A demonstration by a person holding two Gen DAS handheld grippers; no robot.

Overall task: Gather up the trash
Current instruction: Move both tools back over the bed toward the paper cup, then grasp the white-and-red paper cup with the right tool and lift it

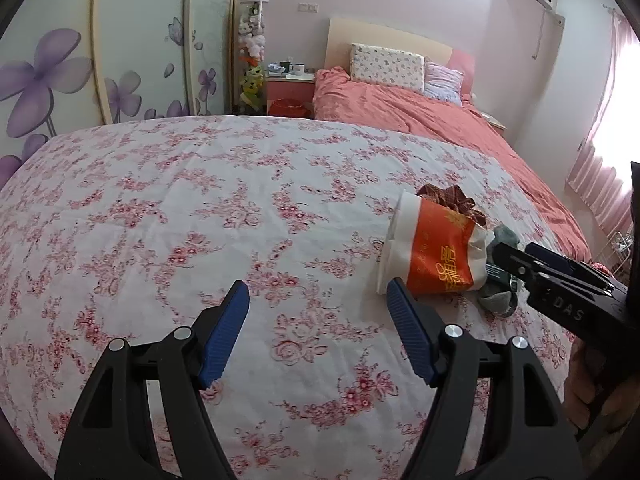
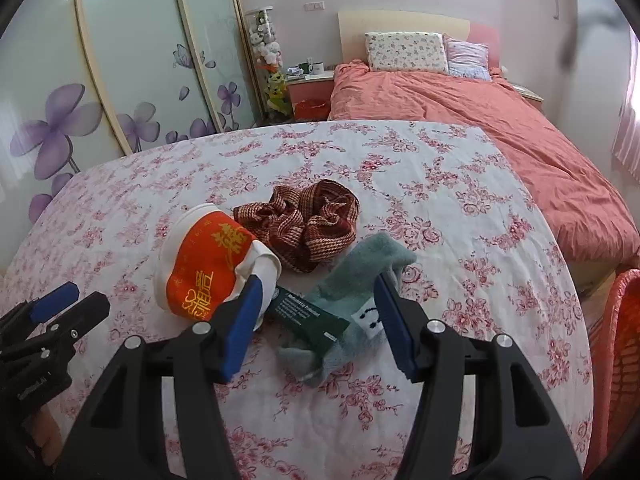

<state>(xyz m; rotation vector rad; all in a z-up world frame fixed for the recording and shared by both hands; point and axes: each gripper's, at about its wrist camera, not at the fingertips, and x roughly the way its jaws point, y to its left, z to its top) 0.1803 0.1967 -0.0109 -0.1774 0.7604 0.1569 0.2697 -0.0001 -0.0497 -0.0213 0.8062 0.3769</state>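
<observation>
**Trash cluster ahead of right tool**

Crushed paper cup (image 2: pixel 208 264) on its side on floral counter (image 2: pixel 460 200), touching right tool (image 2: pixel 316 304) left pad. Green carton (image 2: pixel 308 316) lies between its wide, empty jaws. Left tool (image 1: pixel 318 304) wide, empty, cup at its right fingertip.

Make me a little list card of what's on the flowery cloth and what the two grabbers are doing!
surface: flowery cloth
paper cup: orange and white, lying on its side
scrunchie: red-brown woven, behind the cup
sock: grey-green, crumpled
green packet: dark, lying on the sock
left gripper: open, nothing between its jaws, the cup just beside its right finger
right gripper: open, jaws either side of the packet and sock, not pressing
basket: orange, at the right edge
</observation>
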